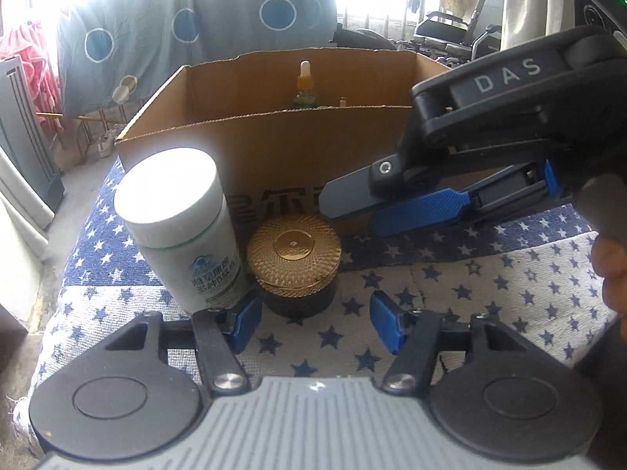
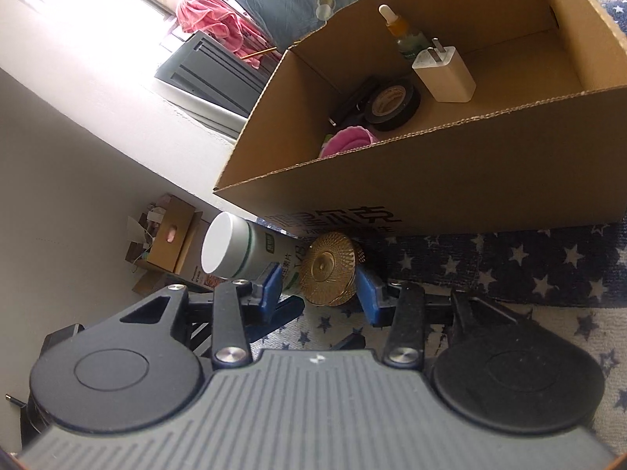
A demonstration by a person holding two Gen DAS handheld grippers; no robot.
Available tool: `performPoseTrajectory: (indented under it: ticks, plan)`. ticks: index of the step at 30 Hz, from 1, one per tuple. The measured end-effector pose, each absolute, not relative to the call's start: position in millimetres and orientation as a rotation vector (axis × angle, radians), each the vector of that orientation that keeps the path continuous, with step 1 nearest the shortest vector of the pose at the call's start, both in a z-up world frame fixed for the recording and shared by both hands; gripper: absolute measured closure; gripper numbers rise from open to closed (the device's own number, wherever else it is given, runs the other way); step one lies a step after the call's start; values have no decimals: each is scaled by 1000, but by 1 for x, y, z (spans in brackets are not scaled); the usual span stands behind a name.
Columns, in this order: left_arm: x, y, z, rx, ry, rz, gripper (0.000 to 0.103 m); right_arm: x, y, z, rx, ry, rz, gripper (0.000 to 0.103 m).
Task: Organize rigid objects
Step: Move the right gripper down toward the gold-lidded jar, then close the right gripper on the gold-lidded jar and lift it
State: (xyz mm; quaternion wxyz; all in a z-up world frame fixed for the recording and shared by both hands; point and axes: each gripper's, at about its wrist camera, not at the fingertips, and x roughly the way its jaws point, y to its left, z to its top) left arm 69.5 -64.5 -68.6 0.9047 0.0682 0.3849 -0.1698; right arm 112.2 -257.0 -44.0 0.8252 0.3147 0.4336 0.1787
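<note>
A white supplement bottle stands upright on the star-patterned cloth, with a gold-lidded dark jar touching its right side. Both sit in front of an open cardboard box. My left gripper is open just short of the jar, its left fingertip beside the bottle's base. My right gripper reaches in from the right, above and behind the jar, near the box front. In the right wrist view the right gripper is open, with the jar showing between its fingers and the bottle to the left; the pads do not press it.
Inside the box are a dropper bottle, a white charger plug, a black tape roll and something pink. The cloth ends at the left, with floor beyond. A hand is at the right edge.
</note>
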Motion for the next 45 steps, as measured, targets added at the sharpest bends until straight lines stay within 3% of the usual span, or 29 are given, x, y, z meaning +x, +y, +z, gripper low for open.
performPoseTrajectory:
  ticks: [20, 34, 40, 45]
  plan:
    - [91, -58, -81, 46, 838, -295, 53, 145, -244, -67, 637, 972, 377, 64]
    - [87, -63, -75, 36, 846, -333, 54, 138, -246, -59, 628, 967, 359, 64]
    - [77, -73, -74, 35, 843, -408, 59, 134, -249, -61, 643, 974, 363, 65]
    - [68, -75, -68, 90, 783, -372, 56, 131, -253, -56, 613, 949, 330, 64]
